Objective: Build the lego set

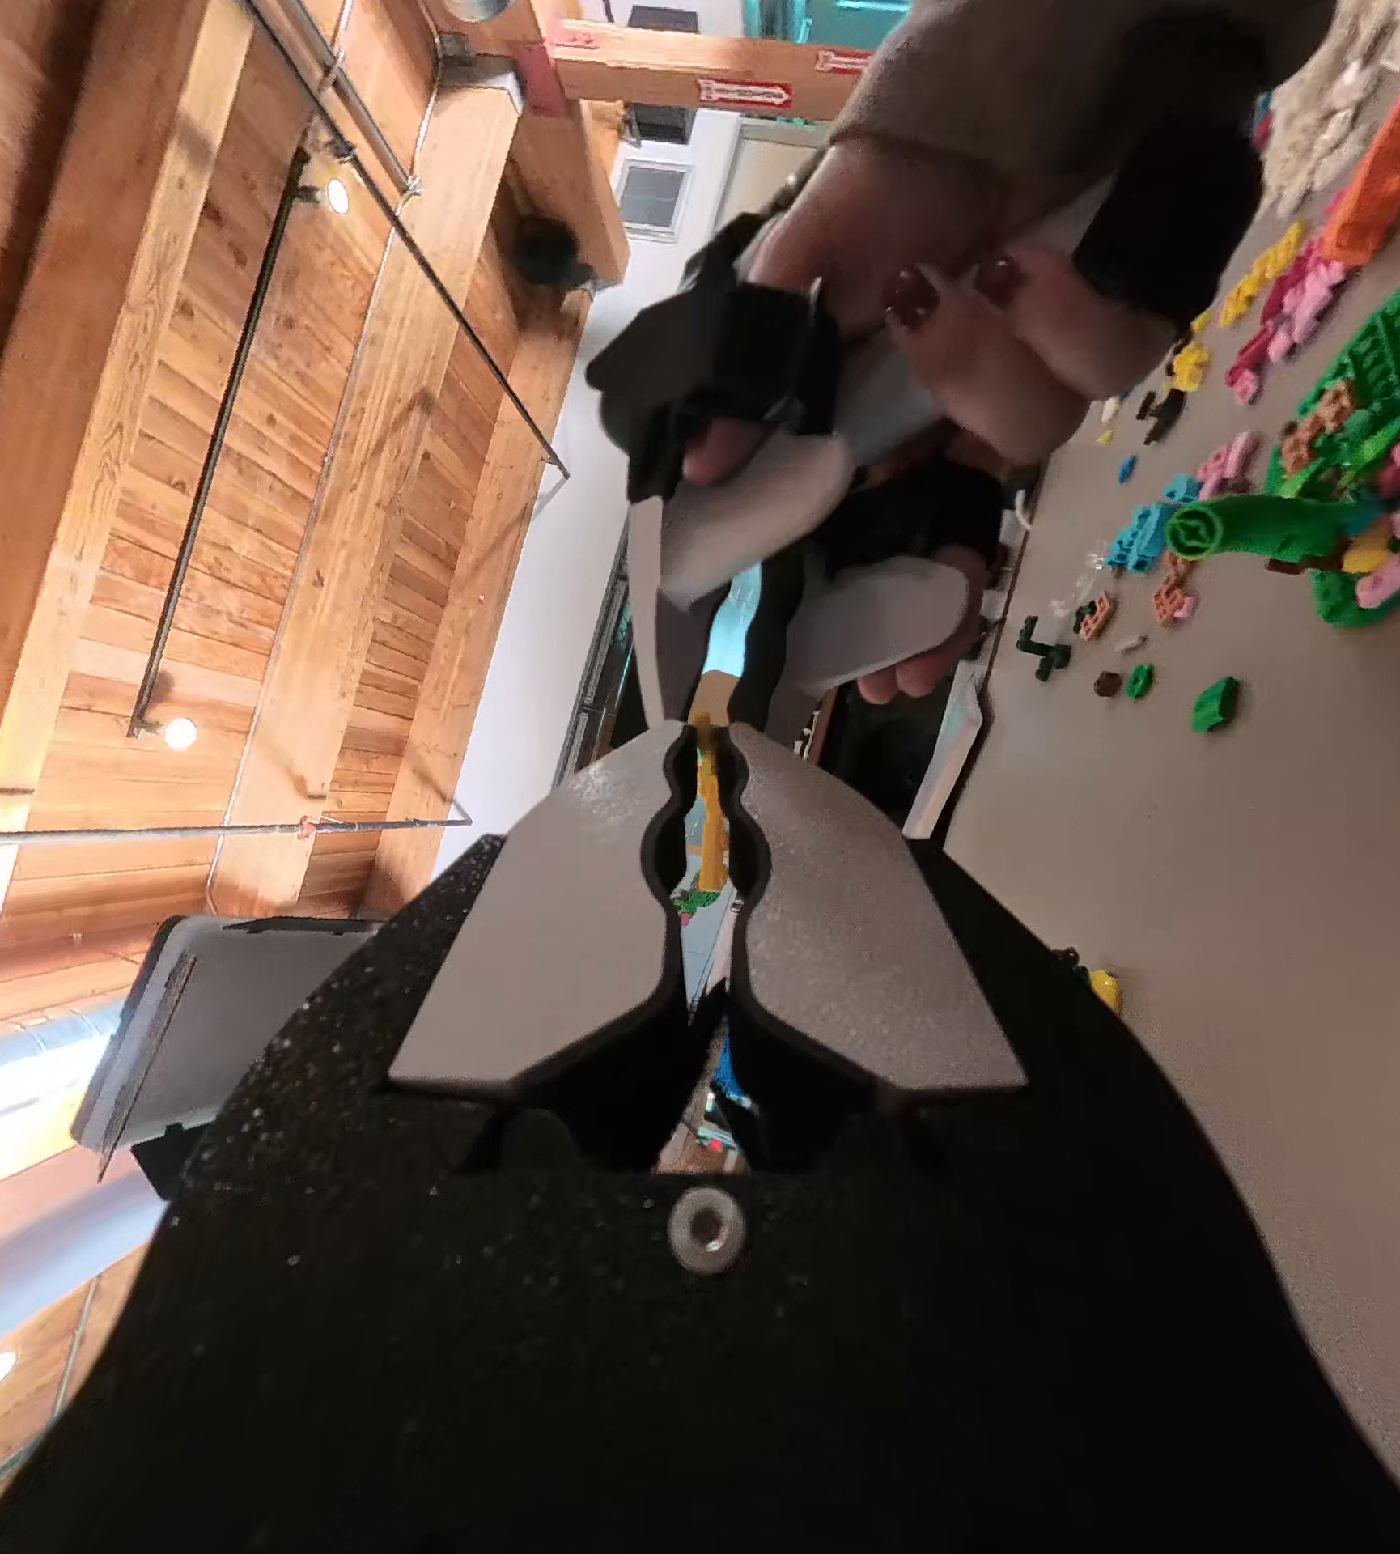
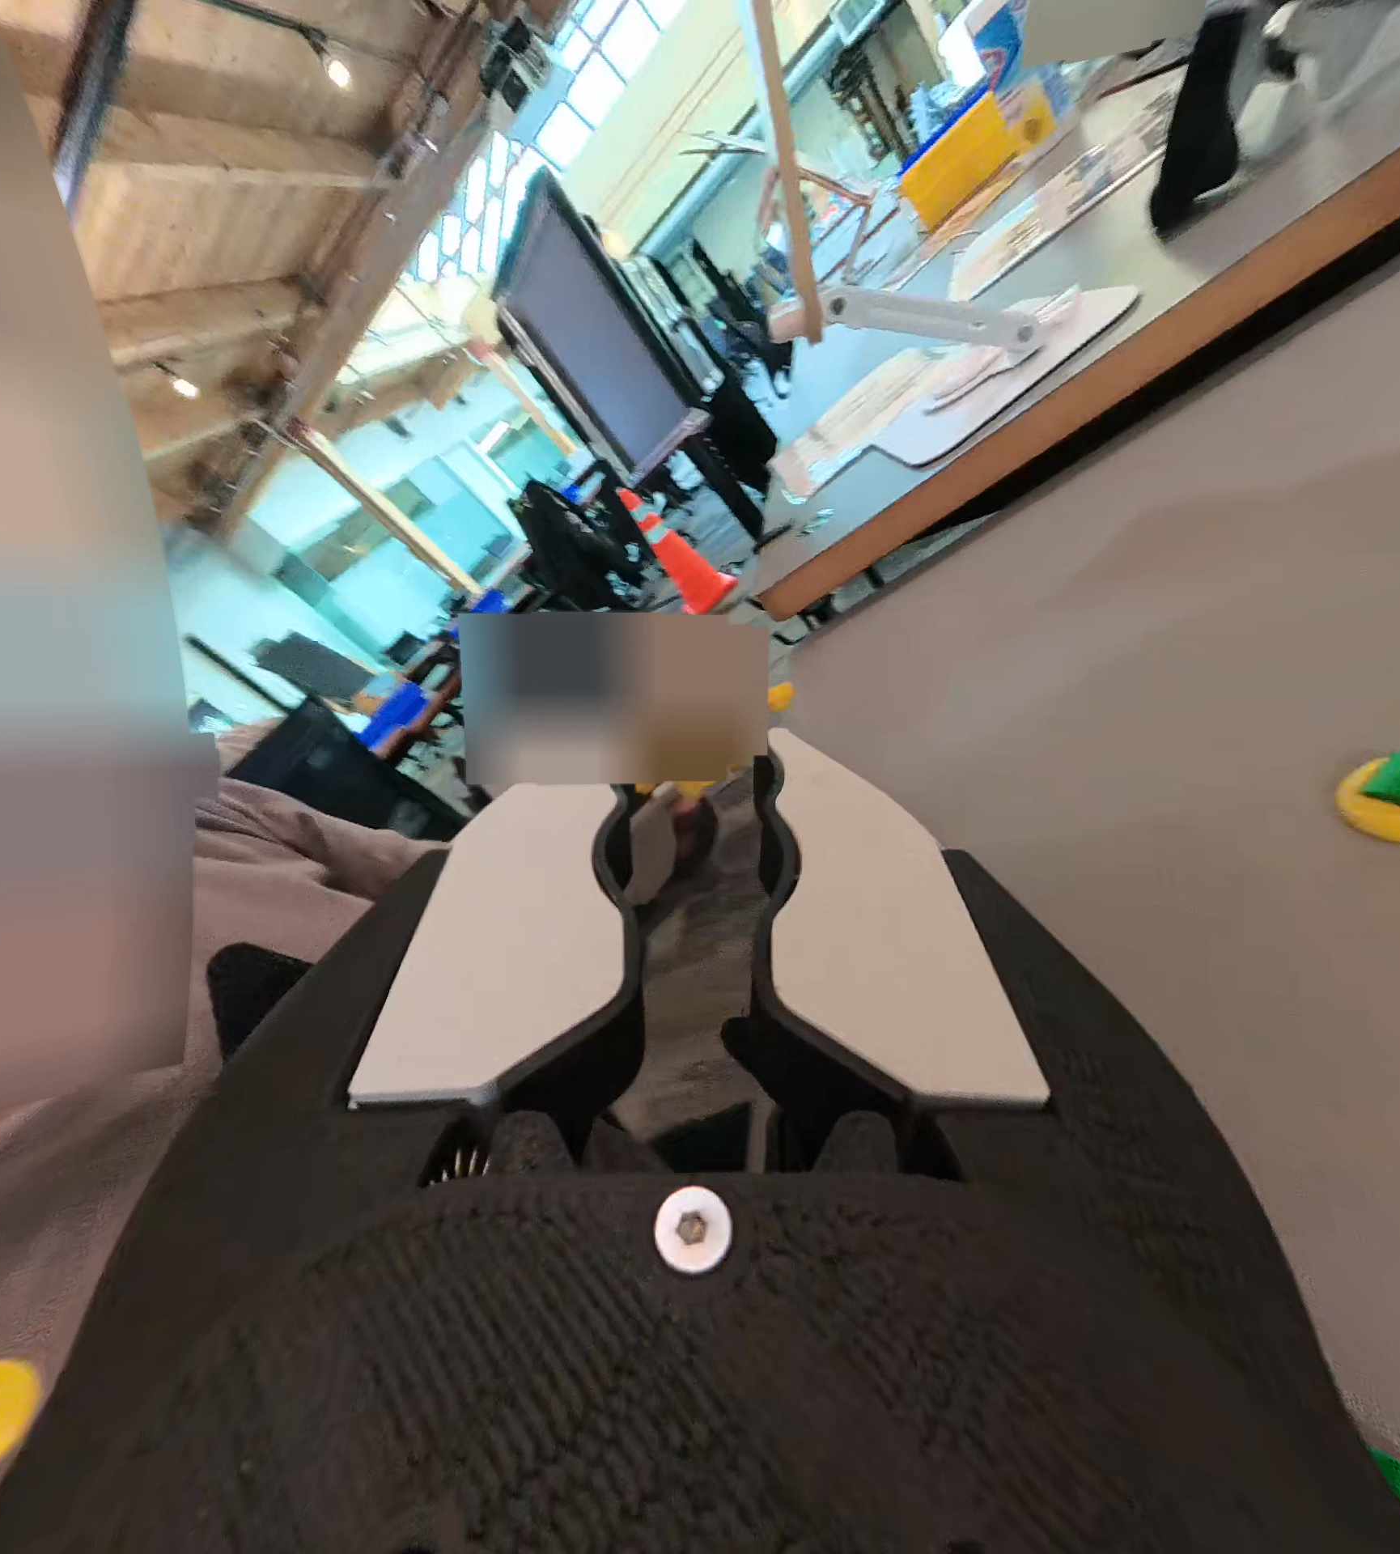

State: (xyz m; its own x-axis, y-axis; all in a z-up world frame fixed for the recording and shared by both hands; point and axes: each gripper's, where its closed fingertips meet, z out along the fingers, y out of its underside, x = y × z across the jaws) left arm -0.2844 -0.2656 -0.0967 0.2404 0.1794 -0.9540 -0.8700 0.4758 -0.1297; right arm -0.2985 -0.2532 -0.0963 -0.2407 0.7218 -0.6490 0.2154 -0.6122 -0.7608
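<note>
Aloft, left tool [image 1: 709, 740] pinching yellow piece [image 1: 712, 828]

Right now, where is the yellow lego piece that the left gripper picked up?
In the left wrist view the yellow piece is pinched between the left gripper fingers, held in the air left of the table, just below the other gripper's open fingers.
</note>
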